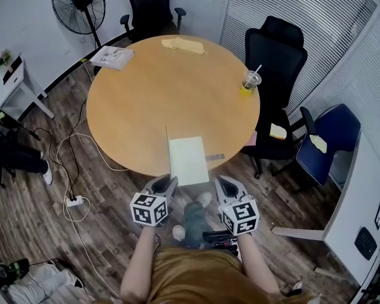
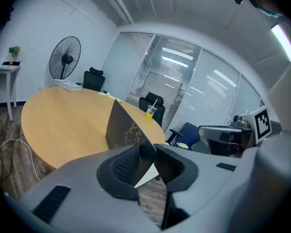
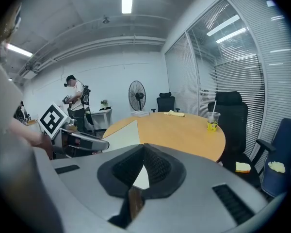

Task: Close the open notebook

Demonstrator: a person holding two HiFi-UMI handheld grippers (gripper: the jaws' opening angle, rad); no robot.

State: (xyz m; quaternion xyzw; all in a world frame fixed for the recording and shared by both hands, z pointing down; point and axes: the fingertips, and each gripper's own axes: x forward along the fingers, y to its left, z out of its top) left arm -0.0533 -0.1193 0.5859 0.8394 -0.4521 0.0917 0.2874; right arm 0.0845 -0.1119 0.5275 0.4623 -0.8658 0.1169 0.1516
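Meeting room with blind-covered glass walls and a wood-plank floor. Biggest item is the round light-wood table [image 1: 145, 94], with a black high-back office chair [image 1: 275, 62] and a blue padded chair [image 1: 329, 138] to its right and a black pedestal fan [image 1: 79, 5] by the far wall. At the table's near edge, right in front of the person, is the notebook [image 1: 189, 163]: white page [image 1: 187, 149] lying flat, near end looks to overhang the rim a bit. Its dark cover with gold print [image 2: 123, 127] stands roughly upright along the page's left side, just a thin edge-on line in the head view but clear in the left gripper view. Smaller stuff is well apart on the far side: white stack of booklets [image 1: 112, 57], crumpled yellow cloth [image 1: 183, 44], clear plastic cup of yellow drink with a straw [image 1: 250, 82]. None of it is in the way. Left gripper [image 1: 166, 183] is at the cover's near corner, jaws parted with the cover's edge in the gap. The page shows between the cover and one pad, so I read it as not clamped. Right gripper [image 1: 227, 183] hangs near the page's near right corner, jaw tips together, nothing in them. Progress, my read: about half done. Cover is up at vertical but not folded over. Left to do: tip it rightward onto the page and let it settle flat. Unclamped at near-vertical, it could drop either way, so it likely needs a push from its left face.
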